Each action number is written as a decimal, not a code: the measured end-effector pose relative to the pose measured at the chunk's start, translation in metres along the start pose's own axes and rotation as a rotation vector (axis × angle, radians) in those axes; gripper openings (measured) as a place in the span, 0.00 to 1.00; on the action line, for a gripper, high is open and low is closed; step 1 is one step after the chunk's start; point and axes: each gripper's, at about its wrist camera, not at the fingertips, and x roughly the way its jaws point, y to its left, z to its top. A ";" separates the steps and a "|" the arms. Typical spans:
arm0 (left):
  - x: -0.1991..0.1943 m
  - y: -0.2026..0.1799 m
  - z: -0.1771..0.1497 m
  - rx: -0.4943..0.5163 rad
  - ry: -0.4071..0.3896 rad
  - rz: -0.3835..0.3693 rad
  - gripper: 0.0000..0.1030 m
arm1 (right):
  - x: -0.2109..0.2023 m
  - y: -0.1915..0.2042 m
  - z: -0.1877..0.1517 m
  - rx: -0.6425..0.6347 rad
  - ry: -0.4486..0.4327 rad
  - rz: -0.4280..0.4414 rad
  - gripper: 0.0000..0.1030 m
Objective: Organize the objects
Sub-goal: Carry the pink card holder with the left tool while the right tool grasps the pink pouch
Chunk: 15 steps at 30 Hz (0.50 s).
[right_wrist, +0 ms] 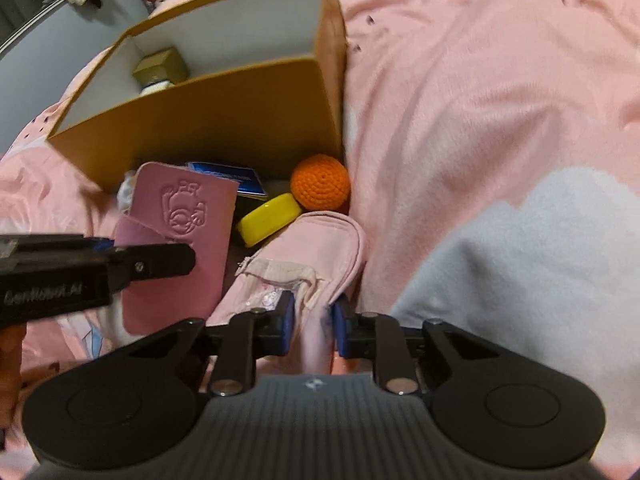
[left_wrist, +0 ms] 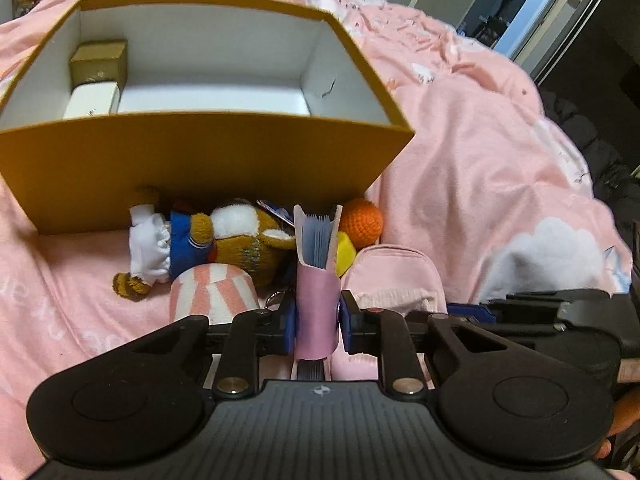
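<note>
Two claws are at work over a pink fleece bedspread (left_wrist: 460,168). The left claw (left_wrist: 317,318) is closed tight on a pink embossed leather card holder (left_wrist: 316,304), held edge-up so the blue-grey cards (left_wrist: 317,242) inside fan out of its top. The right claw (right_wrist: 313,322) is pinched nearly closed on a fold of a pale pink fabric zip pouch (right_wrist: 308,256) lying on the bed. Just beyond them a mustard-yellow cardboard box with a white lining (left_wrist: 208,160) stands open, holding a small gold box (left_wrist: 100,62) and a white box (left_wrist: 93,100) in its left corner. Against its near wall lie a brown plush toy in blue and white clothes (left_wrist: 208,240), an orange crocheted ball (right_wrist: 320,182), a flat yellow case (right_wrist: 269,218) and a pink-and-white striped cup-shaped item (left_wrist: 212,290).
</note>
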 end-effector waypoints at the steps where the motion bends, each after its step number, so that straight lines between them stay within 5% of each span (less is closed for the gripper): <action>1: -0.006 0.000 0.000 0.001 -0.011 -0.004 0.23 | -0.007 0.002 -0.002 -0.016 -0.012 -0.004 0.19; 11: -0.047 -0.010 0.010 0.016 -0.119 -0.070 0.23 | -0.072 0.019 -0.001 -0.151 -0.173 -0.088 0.16; 15: -0.062 -0.005 0.022 -0.017 -0.162 -0.101 0.23 | -0.097 0.018 0.016 -0.158 -0.254 -0.060 0.16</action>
